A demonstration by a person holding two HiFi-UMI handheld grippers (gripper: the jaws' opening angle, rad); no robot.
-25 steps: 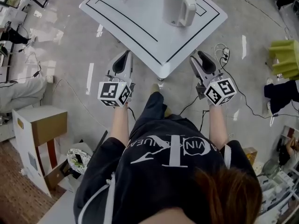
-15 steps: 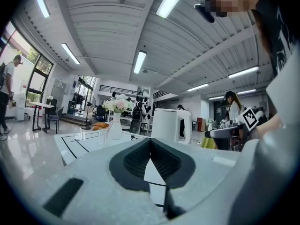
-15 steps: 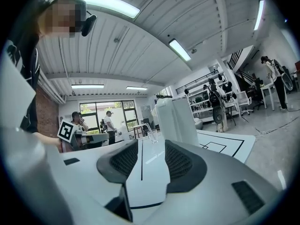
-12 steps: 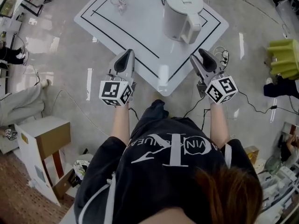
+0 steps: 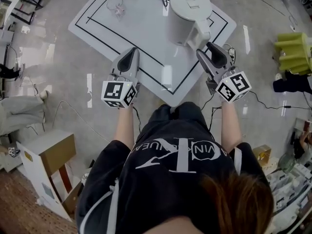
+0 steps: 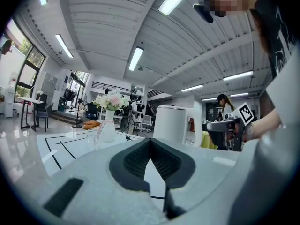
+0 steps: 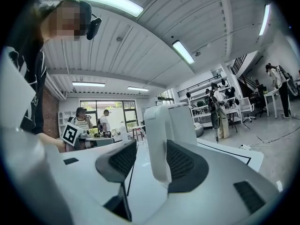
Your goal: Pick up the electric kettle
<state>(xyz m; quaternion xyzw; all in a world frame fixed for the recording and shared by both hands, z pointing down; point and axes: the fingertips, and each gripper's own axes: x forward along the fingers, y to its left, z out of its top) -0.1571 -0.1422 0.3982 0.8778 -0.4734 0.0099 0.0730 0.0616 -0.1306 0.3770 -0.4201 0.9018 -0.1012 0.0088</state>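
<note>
Two hand-held grippers hovered level over the near edges of the white square table [image 5: 146,33] with black lines. The left gripper [image 5: 132,52], at centre left, had its jaws pressed together on nothing. The right gripper [image 5: 204,48] had its jaws opening, spread wide around the handle [image 7: 157,139] of the white electric kettle [image 5: 187,9], which stood on the table at upper centre, ungripped.

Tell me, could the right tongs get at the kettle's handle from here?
Probably yes. The right tongs, jaws opening, seem to have the kettle's handle in the gap between them, pads not yet pressing it, and nothing else stands in the way.
</note>
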